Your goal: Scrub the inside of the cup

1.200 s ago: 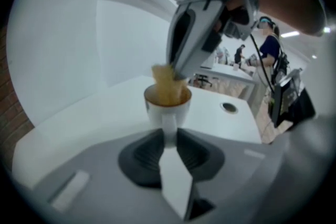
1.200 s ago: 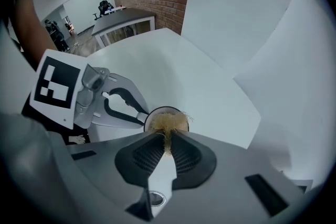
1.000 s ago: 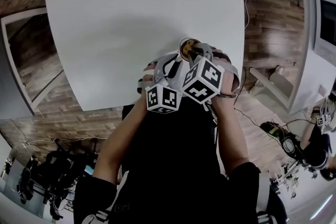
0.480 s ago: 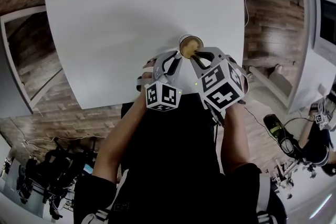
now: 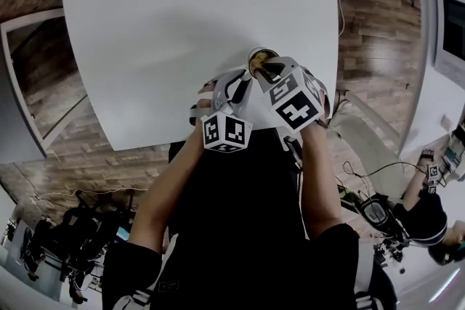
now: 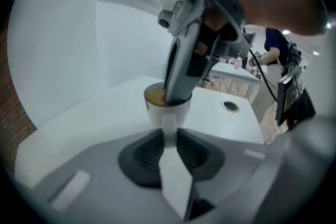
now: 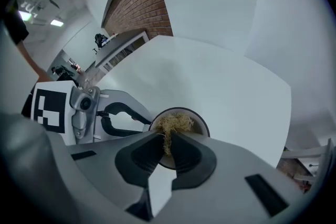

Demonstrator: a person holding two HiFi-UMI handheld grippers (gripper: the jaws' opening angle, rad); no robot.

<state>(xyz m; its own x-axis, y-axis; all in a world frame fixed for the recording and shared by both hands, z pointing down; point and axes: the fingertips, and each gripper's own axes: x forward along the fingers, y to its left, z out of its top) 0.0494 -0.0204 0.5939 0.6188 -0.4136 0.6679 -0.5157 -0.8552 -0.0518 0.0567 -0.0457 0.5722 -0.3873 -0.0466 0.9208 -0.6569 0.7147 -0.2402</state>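
- Found the left gripper (image 6: 168,134) part-closed: jaws drawn in to a narrow gap and pressed on a slim white part of the cup (image 6: 176,113), on the side nearest that gripper. Could not tell handle from wall.
- Logged the cup upright, directly ahead of those jaws and touching them, mouth facing up, yellowish inside.
- Could not see the cup's base behind the left jaws.
- Saw the right gripper (image 7: 168,139) nearly closed, pads pinched on a straw-coloured fibrous scrubber (image 7: 176,124).
- Placed the scrubber just past the right gripper's tips, its tuft spread within the cup's rim.
- Noted the right gripper angled steeply down from above the left one, with its finger ends inside the cup's mouth.
- Seen from the right gripper, put the left gripper to its left, with its fingers meeting the cup's side.
- Recorded a white table (image 7: 210,76) beneath both grippers, bare surface stretching away beyond the cup on the side far from the jaws.
- Marked the two grippers as close together over the cup, the right one's fingers crossing above the left one's jaws.
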